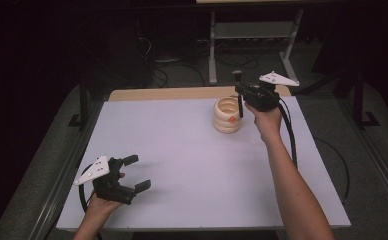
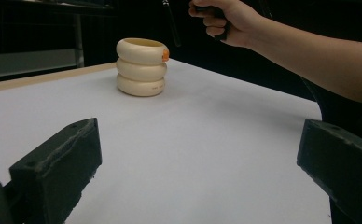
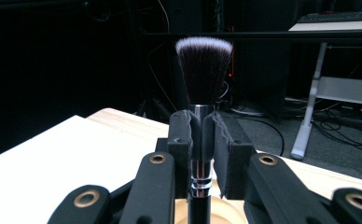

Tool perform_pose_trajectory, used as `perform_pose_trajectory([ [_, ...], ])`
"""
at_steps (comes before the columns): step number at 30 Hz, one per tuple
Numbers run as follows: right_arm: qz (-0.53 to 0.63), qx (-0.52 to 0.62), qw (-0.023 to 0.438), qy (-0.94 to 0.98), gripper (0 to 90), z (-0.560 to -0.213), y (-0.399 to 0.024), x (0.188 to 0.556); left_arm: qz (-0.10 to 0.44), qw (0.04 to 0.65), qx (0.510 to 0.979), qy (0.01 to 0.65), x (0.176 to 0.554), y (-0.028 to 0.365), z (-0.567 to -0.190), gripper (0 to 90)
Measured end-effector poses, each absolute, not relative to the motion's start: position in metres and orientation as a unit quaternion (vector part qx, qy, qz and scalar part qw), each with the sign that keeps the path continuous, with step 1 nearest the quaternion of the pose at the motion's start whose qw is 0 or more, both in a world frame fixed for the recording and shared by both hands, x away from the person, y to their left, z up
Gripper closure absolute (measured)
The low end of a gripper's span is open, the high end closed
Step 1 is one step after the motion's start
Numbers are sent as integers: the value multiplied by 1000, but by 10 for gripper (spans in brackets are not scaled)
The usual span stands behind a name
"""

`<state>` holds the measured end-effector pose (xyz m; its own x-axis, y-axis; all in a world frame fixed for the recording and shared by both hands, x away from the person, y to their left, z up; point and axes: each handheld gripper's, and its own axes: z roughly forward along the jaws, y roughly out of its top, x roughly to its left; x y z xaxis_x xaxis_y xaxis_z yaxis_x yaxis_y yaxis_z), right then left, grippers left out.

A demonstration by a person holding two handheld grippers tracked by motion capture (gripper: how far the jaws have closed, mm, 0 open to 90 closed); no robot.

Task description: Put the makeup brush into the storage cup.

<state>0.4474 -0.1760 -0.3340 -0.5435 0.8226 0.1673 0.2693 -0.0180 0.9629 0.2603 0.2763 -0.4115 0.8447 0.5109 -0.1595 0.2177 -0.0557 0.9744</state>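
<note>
Your right gripper (image 1: pixel 240 93) is clamping the makeup brush (image 3: pixel 202 84) upright, bristles up, handle hanging right over the ring holder's (image 1: pixel 227 115) opening. Left gripper (image 1: pixel 137 173) is idling open, well apart.

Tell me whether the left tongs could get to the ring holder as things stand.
Probably yes: the left tongs are open, with bare table leading to the holder, though the right tongs hold a brush there.
</note>
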Motion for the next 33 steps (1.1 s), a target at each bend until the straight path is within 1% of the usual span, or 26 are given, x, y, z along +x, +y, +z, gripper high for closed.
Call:
perform_pose_trajectory([
  [22,582,415,239,657,770,-328,-159,468,114,640,716,254,260,277,-411,0],
  [33,576,421,243,656,769,-338,-150,476,114,639,718,253,260,277,-411,0],
])
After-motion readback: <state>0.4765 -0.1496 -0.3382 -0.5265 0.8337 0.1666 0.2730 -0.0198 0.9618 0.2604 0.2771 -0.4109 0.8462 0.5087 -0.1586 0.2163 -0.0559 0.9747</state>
